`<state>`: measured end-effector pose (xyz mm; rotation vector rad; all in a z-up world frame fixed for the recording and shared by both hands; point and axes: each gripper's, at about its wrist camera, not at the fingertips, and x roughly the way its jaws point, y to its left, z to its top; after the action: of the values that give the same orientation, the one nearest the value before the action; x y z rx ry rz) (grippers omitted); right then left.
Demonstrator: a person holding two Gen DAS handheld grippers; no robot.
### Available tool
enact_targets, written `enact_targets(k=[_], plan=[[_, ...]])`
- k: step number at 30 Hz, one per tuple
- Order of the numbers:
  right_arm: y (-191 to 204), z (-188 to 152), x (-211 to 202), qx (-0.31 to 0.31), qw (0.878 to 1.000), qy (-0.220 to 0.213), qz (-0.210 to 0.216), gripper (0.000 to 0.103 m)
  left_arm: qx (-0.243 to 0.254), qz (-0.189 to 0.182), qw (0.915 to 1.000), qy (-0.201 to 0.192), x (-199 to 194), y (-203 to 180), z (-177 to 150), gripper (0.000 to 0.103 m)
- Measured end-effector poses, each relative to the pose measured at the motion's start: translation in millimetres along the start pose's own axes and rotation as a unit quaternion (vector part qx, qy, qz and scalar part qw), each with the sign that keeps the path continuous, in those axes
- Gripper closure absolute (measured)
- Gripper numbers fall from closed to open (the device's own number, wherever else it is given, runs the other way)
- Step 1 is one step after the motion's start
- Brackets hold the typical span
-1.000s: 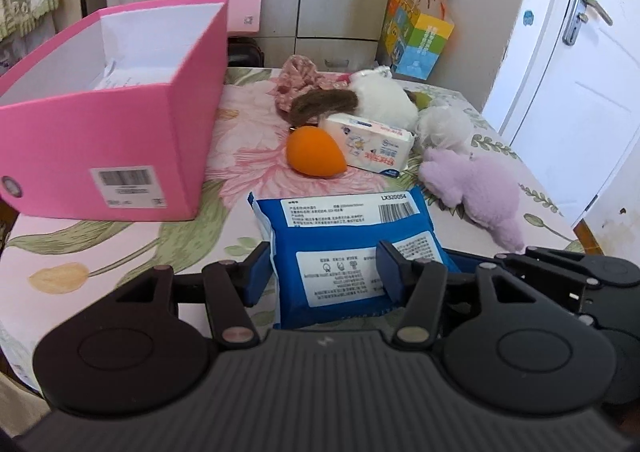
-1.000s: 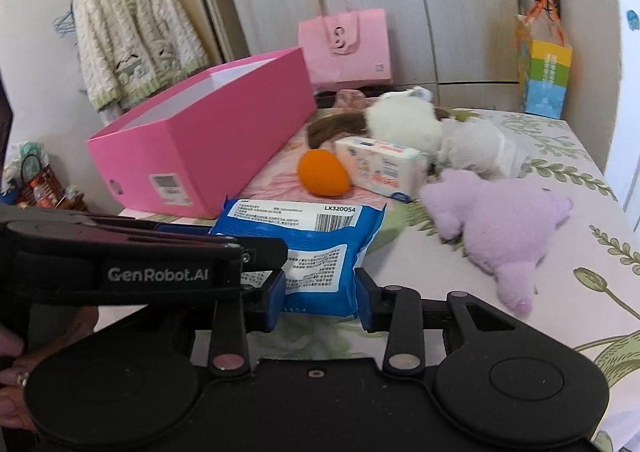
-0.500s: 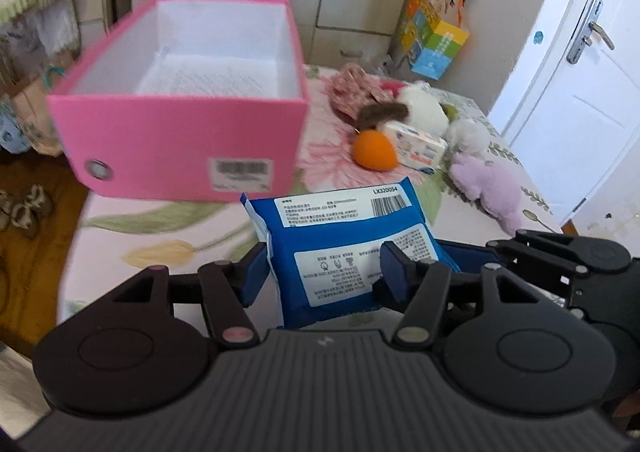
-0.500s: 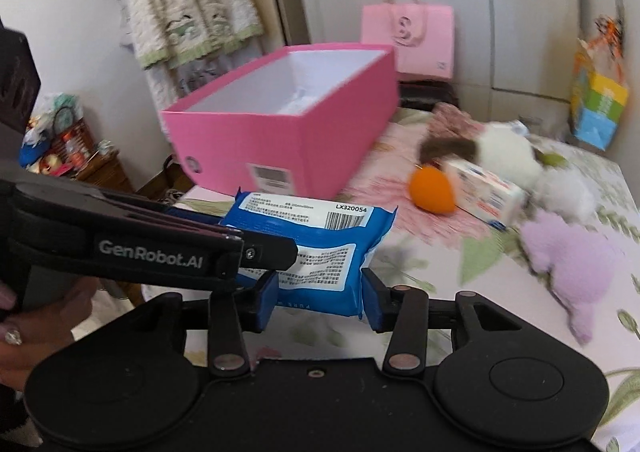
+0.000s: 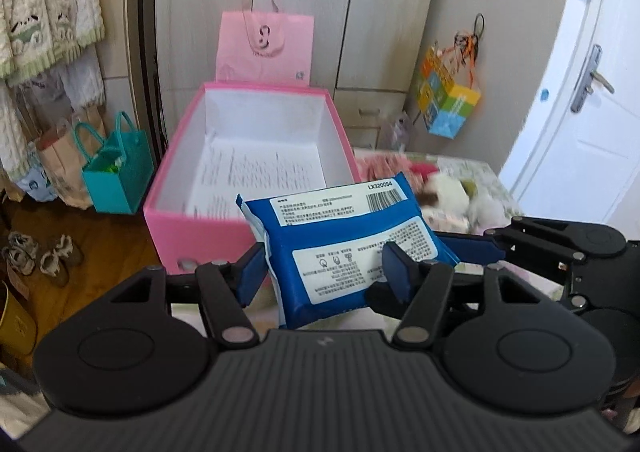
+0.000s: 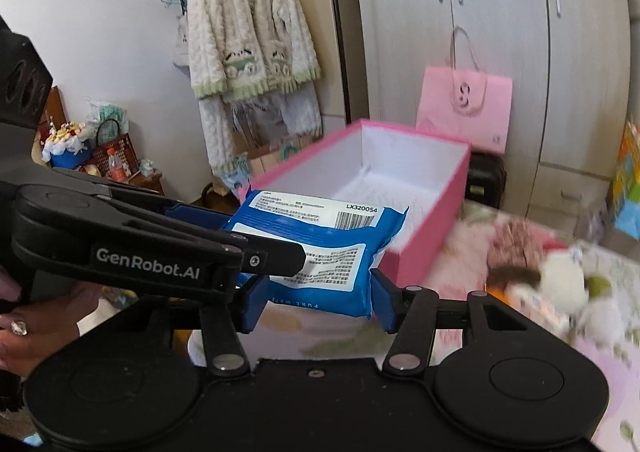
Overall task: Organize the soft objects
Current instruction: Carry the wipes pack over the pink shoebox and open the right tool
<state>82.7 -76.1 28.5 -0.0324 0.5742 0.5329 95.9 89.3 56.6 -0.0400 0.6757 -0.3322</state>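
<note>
Both grippers hold one blue wipes pack (image 5: pixel 344 244) in the air, in front of the open pink box (image 5: pixel 256 155). My left gripper (image 5: pixel 324 272) is shut on the pack's near end. My right gripper (image 6: pixel 316 296) is shut on the same pack (image 6: pixel 320 248), and its blue fingers reach in from the right in the left wrist view. The pink box (image 6: pixel 400 187) is empty except for a printed paper lining. The pack's far edge overlaps the box's near wall in both views.
Blurred soft toys and a tissue pack (image 5: pixel 452 199) lie on the floral table to the right of the box. A pink paper bag (image 5: pixel 264 47) stands behind the box. A teal bag (image 5: pixel 116 171) and shoes sit on the floor at left.
Both grippers have lifted the blue pack off the table and carried it left and up toward the pink box. The toys have slid to the right edge of view.
</note>
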Motion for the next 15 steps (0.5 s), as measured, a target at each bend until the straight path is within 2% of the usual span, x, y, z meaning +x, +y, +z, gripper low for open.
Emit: enact_targets(k=[6, 10, 12, 15], plan=[[-17, 36, 29, -0.004, 1.000, -0.027, -0.009, 0.040, 0.012, 0.010, 0.9994, -0.030, 25, 9, 37, 0.042], [-33, 56, 51, -0.016, 0.999, -0.031, -0.022, 0.040, 0.016, 0.011, 0.9995, -0.026, 57, 16, 63, 0.042], [-41, 65, 62, -0.024, 0.999, -0.032, -0.027, 0.042, 0.019, 0.015, 0.9994, -0.025, 73, 20, 75, 0.042], [-53, 80, 81, -0.029, 0.998, -0.031, -0.039, 0.052, 0.017, 0.022, 0.9992, -0.027, 96, 28, 94, 0.042]])
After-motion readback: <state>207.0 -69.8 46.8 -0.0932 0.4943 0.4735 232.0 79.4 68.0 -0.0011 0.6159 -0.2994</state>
